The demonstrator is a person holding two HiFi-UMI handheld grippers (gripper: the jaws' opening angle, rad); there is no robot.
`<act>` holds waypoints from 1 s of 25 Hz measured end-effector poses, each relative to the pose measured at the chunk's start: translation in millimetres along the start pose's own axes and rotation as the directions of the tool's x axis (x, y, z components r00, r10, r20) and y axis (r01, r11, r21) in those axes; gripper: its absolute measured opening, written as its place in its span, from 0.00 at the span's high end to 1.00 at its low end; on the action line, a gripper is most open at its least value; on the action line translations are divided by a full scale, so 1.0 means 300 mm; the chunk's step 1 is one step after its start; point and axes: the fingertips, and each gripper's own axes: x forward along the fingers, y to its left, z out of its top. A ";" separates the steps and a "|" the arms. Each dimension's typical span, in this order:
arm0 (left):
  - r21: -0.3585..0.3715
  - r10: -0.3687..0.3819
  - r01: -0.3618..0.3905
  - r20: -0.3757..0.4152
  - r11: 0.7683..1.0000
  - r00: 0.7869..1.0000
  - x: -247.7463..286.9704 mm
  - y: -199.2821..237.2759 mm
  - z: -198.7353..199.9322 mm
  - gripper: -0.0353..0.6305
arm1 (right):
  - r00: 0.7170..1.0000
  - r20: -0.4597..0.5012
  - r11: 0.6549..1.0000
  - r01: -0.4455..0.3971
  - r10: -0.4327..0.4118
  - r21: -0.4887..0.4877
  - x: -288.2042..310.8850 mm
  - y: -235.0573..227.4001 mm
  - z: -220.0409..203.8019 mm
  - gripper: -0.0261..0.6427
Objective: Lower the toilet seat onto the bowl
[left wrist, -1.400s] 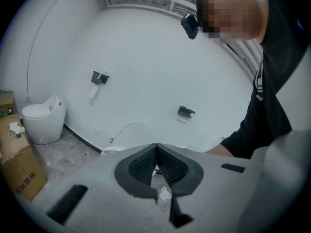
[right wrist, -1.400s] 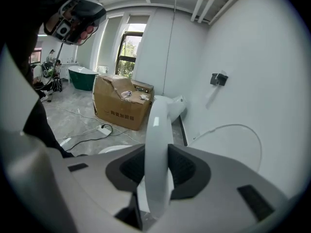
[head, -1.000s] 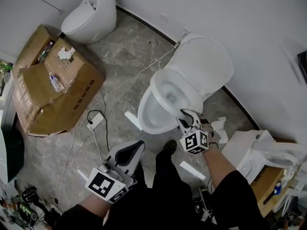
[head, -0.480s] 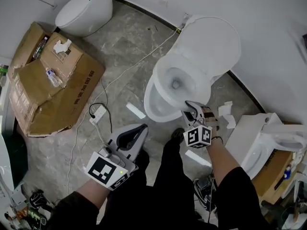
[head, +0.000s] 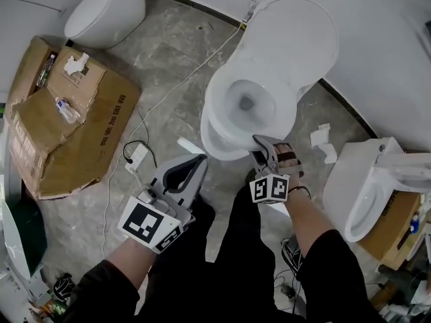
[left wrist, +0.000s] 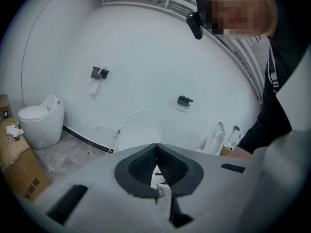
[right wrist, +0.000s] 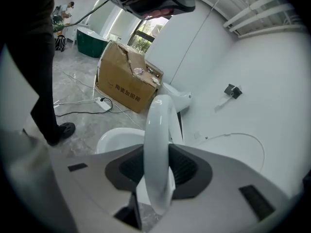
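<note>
The white toilet bowl [head: 210, 138] stands against the wall with its lid [head: 296, 42] upright behind it. My right gripper [head: 264, 155] is shut on the front edge of the white seat ring [head: 217, 106], which hangs tilted over the bowl. In the right gripper view the seat [right wrist: 158, 130] runs edge-on between the pads, with the gripper [right wrist: 158, 174] clamped on it and the bowl rim [right wrist: 112, 136] apart to its left. My left gripper [head: 193, 169] is low at the left, off the toilet, shut and empty. Its view shows the gripper [left wrist: 156, 148] with tips together and the lid [left wrist: 140, 130] beyond.
A torn cardboard box [head: 67, 123] lies at the left, and a second toilet [head: 104, 12] stands at the top left. A third toilet [head: 374, 187] stands at the right. A power strip [head: 137, 158] with cables and white scraps lies on the marble floor. The person's dark legs are below the grippers.
My right gripper has come down and toward me with the seat's front edge, so the seat lies lower over the bowl. My left gripper has sunk a little.
</note>
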 end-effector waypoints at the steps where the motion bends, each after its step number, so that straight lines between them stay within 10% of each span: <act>1: 0.000 -0.002 0.002 -0.003 1.000 1.000 0.005 0.001 -0.007 0.93 | 1.000 0.000 1.000 0.004 -0.004 -0.015 0.006 0.018 -0.002 0.78; 19: 0.017 -0.097 0.098 -0.067 0.995 0.993 -0.017 -0.075 -0.129 0.93 | 0.993 -0.112 0.985 -0.066 0.048 -0.159 0.147 0.316 -0.055 0.74; 25: 0.021 -0.028 0.029 -0.045 0.999 0.999 -0.056 -0.081 -0.137 0.93 | 0.989 -0.141 0.979 -0.065 0.038 -0.192 0.174 0.360 -0.087 0.71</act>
